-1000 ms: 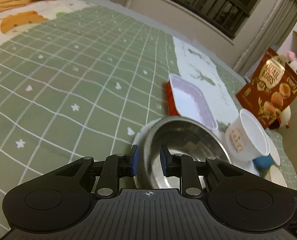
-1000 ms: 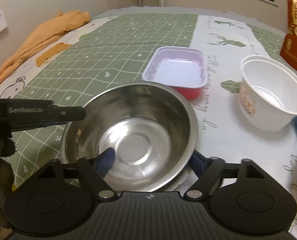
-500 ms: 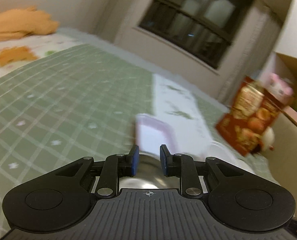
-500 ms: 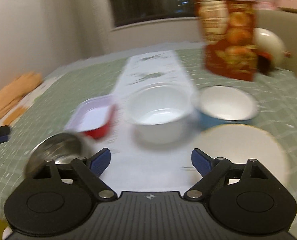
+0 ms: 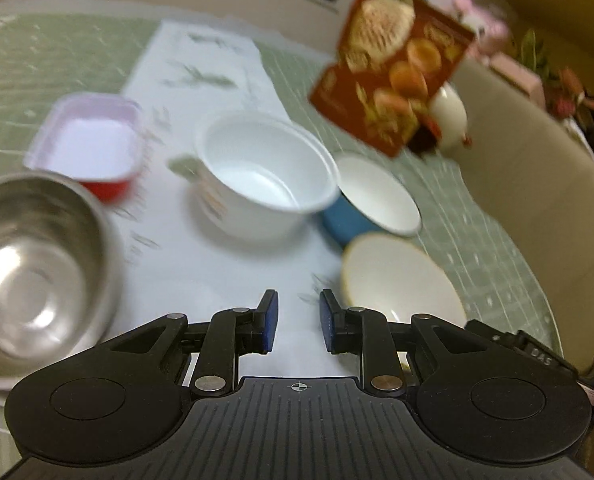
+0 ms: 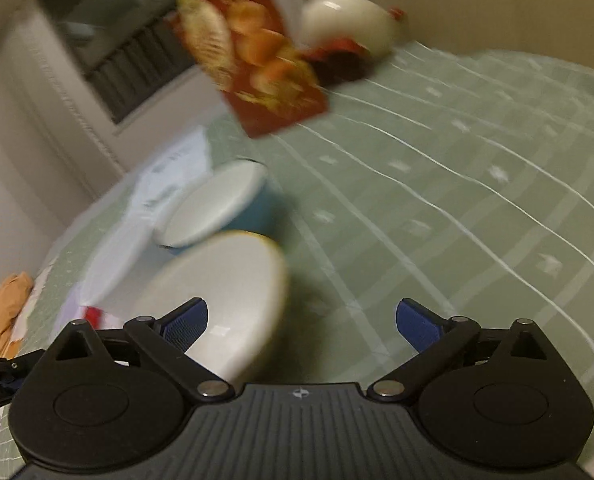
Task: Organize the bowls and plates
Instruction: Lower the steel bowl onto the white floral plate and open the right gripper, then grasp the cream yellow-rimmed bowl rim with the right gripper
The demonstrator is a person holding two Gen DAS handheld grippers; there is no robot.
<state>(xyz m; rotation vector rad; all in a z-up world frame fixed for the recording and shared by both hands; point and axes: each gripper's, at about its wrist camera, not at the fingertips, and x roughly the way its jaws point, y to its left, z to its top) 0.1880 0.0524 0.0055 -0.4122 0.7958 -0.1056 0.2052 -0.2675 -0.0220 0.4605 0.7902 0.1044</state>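
In the left wrist view a steel bowl [image 5: 33,264] sits at the left on a white plate. Behind it is a pink tray on a red one [image 5: 91,148]. A white paper bowl [image 5: 265,176], a blue bowl with white inside [image 5: 377,200] and a cream plate with a yellow rim [image 5: 401,284] lie to the right. My left gripper [image 5: 295,320] hangs over the white cloth, slightly open and empty. My right gripper [image 6: 302,320] is wide open and empty, its left finger over the cream plate [image 6: 225,296], with the blue bowl [image 6: 225,204] beyond.
A red quail-egg box [image 5: 393,68] stands at the back beside a white chicken figure [image 5: 449,120]. A cardboard box wall [image 5: 537,168] rises at the right. The green checked cloth [image 6: 457,208] stretches to the right of the plate. An orange cloth [image 6: 5,312] lies far left.
Both grippers swung right, away from the steel bowl. The left gripper let go of the bowl rim and opened a little. The right gripper now looks at the cream plate and blue bowl.
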